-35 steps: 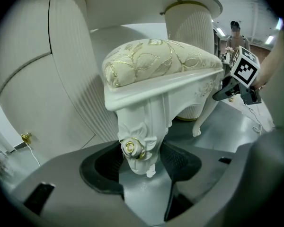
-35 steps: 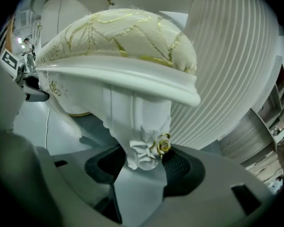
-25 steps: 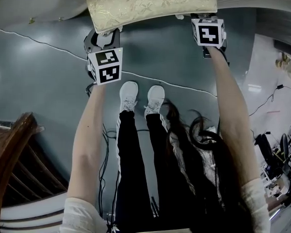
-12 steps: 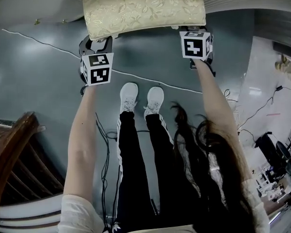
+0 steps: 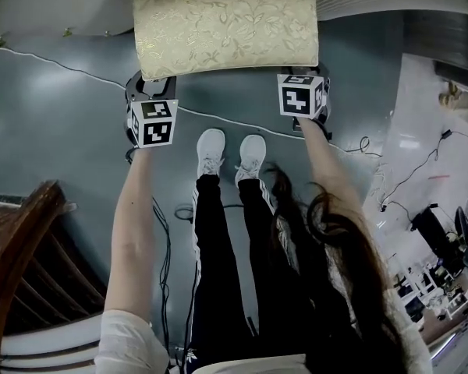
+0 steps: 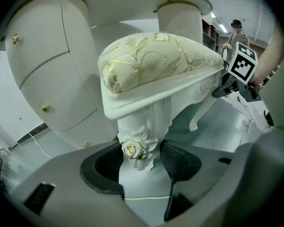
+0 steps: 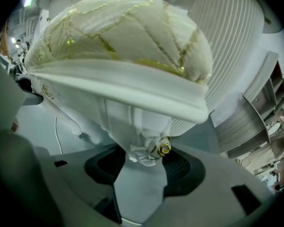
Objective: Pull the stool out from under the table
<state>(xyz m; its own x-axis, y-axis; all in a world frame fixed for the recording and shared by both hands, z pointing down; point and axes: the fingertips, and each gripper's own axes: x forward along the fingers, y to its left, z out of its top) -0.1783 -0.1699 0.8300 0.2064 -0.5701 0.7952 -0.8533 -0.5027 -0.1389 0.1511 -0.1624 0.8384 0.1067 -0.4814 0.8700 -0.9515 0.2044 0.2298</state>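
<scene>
The stool (image 5: 226, 22) has a cream cushion with gold leaf pattern on a white carved frame, and it stands at the top of the head view, partly out from the white table (image 5: 54, 6). My left gripper (image 5: 150, 82) is shut on the stool's front left leg (image 6: 138, 141), whose gold rose ornament sits between the black pads. My right gripper (image 5: 306, 75) is shut on the front right leg (image 7: 142, 141) just under the seat rim. In the left gripper view the cushion (image 6: 156, 63) fills the middle, with the right gripper (image 6: 234, 82) beyond it.
The table's fluted round pedestals (image 6: 42, 79) (image 7: 227, 46) stand behind the stool. A dark wooden chair (image 5: 19, 255) is at the lower left. A thin cable (image 5: 242, 123) crosses the grey floor by the person's white shoes (image 5: 210, 150). Equipment clutters the right edge (image 5: 444, 263).
The stool has slid out from under the table toward the person's feet, showing more of its cushion. Both grippers have come back with it, still on the legs.
</scene>
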